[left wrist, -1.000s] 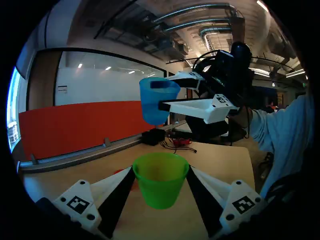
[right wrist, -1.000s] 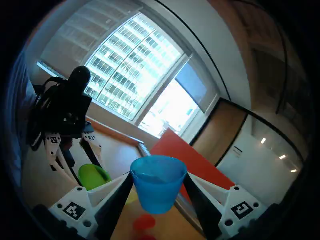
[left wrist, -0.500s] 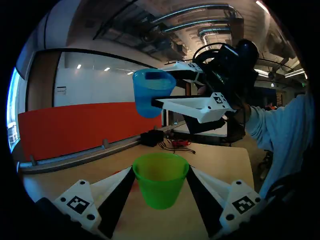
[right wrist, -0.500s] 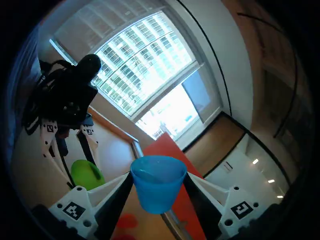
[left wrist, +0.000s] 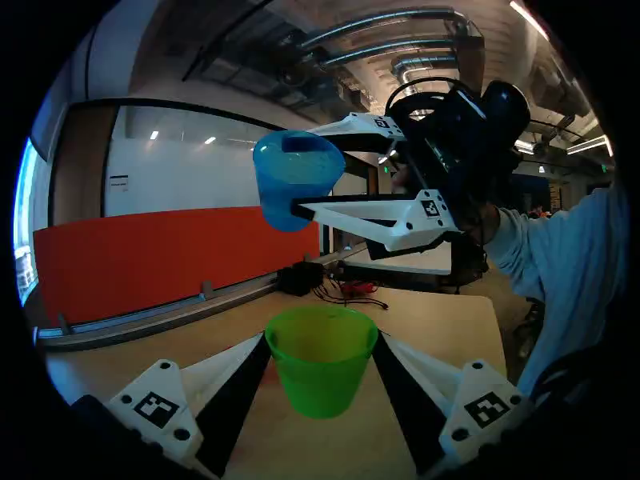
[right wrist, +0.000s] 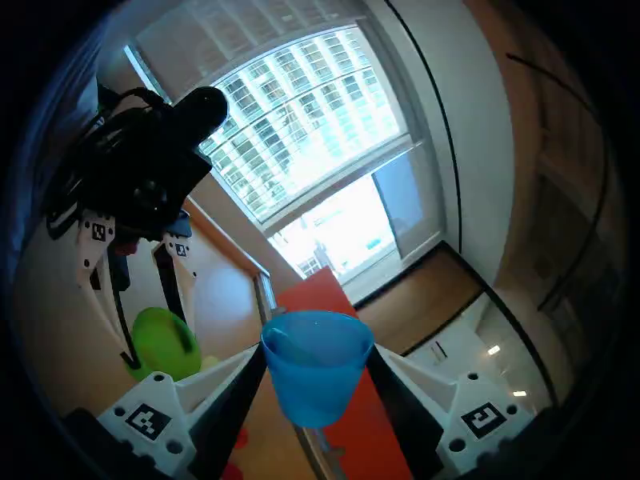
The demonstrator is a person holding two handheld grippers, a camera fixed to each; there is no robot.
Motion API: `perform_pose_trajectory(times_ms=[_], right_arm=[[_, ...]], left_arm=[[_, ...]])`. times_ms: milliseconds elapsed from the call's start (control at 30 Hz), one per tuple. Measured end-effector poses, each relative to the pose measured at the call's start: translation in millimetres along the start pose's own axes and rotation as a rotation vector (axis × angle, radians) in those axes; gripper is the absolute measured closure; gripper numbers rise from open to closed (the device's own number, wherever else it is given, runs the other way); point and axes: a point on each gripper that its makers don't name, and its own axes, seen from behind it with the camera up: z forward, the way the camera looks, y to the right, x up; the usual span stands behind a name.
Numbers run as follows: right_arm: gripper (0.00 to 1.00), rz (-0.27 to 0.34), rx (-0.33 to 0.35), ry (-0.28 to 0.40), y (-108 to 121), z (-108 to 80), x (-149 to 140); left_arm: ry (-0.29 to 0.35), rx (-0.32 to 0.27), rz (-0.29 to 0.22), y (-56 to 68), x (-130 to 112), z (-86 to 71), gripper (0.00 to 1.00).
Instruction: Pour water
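Pinching blue cup (right wrist: 318, 384) w/ right gripper (right wrist: 318, 352), both fingers on its sides, held high over table (left wrist: 448, 320), tipped a bit. Left gripper (left wrist: 320, 340) clamped on green cup (left wrist: 322, 380), low near table. Risk imo — blue cup sits well above and beyond green rim, so stream prob misses or splashes out. Cables (left wrist: 352, 292) nearby could get wet. Steeper tilt — cup may slip in grip.

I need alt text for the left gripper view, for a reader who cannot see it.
The left gripper holds a green cup upright over a wooden table. Higher up, the right gripper, held by a person in a light sleeve, grips a blue cup, slightly tilted.
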Motion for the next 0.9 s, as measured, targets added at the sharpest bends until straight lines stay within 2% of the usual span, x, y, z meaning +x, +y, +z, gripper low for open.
perform_pose_trajectory(times_ms=[467,900], right_arm=[[0.1,-0.1,-0.006,-0.009,2,0.8,2],[0.1,-0.184,-0.033,-0.014,14,-0.3,2]], left_arm=[[0.006,-0.007,0.004,2.2,4,5.2,0.12],[0.009,-0.012,0.016,5.9,8,7.8,0.12]])
